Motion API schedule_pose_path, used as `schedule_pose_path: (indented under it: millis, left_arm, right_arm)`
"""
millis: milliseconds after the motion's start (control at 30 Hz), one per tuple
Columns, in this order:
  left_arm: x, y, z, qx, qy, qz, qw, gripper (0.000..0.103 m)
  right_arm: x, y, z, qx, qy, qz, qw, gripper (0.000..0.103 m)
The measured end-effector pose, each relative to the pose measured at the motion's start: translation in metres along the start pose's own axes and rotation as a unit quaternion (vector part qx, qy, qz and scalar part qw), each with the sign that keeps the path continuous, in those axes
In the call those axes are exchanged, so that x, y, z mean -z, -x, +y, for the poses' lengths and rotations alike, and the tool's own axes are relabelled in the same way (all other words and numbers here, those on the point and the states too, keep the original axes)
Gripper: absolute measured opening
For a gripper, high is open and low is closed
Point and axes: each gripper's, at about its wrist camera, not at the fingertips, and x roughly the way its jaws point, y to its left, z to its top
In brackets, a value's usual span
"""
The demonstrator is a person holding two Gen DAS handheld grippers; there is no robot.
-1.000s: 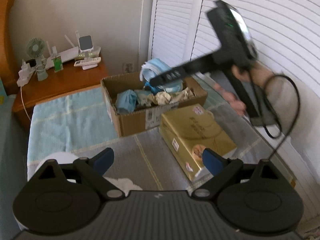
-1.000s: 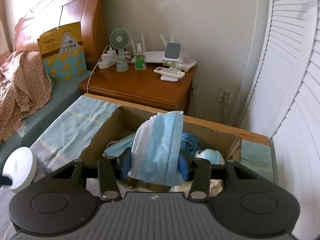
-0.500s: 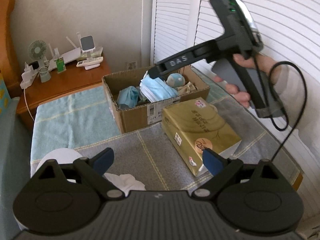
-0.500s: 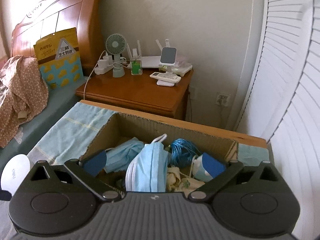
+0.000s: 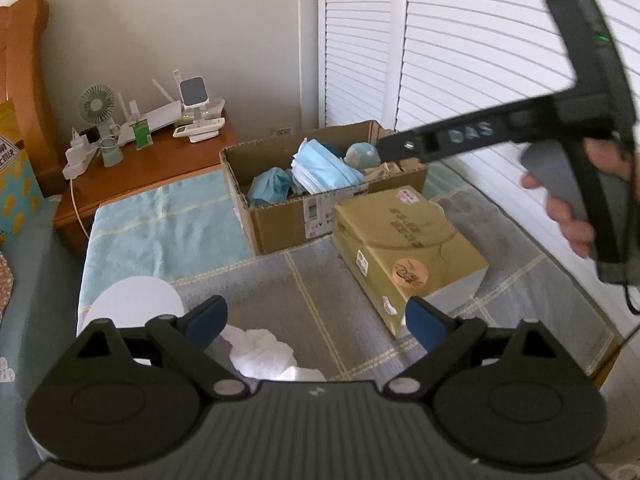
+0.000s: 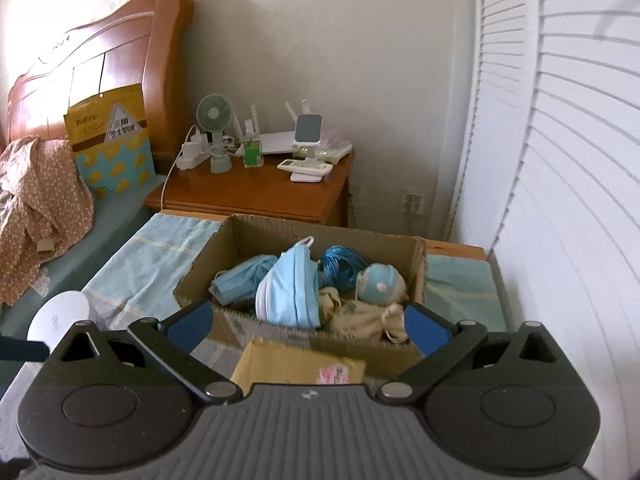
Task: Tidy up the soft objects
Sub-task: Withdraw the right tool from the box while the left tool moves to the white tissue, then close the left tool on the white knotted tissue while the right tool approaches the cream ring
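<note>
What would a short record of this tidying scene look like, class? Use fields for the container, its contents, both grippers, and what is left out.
container: open cardboard box on a cloth-covered table
contents: stack of face masks, crumpled blue mask, blue cord, small ball, cloth pouch
right gripper: open, empty, short of the box
left gripper: open, empty, above a white cloth
left out: white cloth, gold box
</note>
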Motion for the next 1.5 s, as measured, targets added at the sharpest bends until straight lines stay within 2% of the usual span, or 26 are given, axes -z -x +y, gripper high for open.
schedule_pose_path:
  millis: [367,533,1000,1267,1400,1500]
  left_arm:
    - [0.022,-0.003,-0.01,-0.001,0.015,0.0,0.9999,0.096]
    - [0.029,-0.01,-0.008,-0.012,0.024,0.007,0.9996,0.096]
    - [0.045,-0.036,0.004,-0.044,0.062,0.025,0.9968,0.094]
    - [0.051,-0.052,0.009,-0.05,0.08,0.036,0.9949,0.083]
    - [0.051,-0.062,0.014,-0.052,0.094,0.046,0.9932,0.069]
    - [0.051,-0.067,0.017,-0.057,0.103,0.048,0.9919,0.062]
  right_arm:
    - [0.056,0.049,0.003,0.029,-0.016,-0.018,0.999,0.103]
    - [0.079,0.058,-0.003,0.065,-0.016,-0.013,0.998,0.103]
    - [0.106,0.058,-0.036,0.098,-0.049,0.009,0.994,0.103]
    - [0.108,0.052,-0.045,0.101,-0.056,0.017,0.993,0.103]
    - [0.11,0.05,-0.048,0.111,-0.055,0.021,0.992,0.103]
    - [0.11,0.048,-0.05,0.119,-0.053,0.021,0.991,0.103]
